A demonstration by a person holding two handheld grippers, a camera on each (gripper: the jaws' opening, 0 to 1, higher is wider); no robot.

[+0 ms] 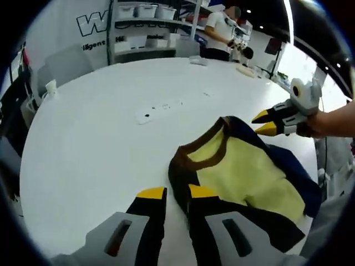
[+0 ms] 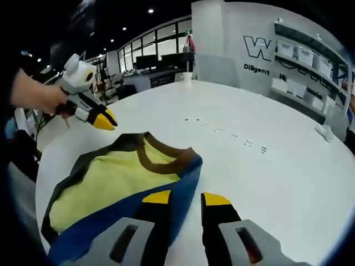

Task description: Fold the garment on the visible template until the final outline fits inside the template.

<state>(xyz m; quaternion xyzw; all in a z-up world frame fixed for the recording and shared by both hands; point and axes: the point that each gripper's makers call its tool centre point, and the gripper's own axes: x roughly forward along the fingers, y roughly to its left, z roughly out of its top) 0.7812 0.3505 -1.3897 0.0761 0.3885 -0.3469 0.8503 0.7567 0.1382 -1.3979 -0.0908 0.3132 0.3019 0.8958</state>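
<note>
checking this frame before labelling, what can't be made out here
- Garment: near hem in the left gripper view is hidden behind the left hand-held gripper and cut by the edge.
- Small marks on the table in the right gripper view: too small to identify.
- Wall lettering: cut off by shelving.
- Template: none can be made out.

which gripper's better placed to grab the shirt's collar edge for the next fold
Probably left. The left gripper has open jaws straddling the garment edge just below the brown collar, while the right gripper sits over the blue side, further from it.
</note>
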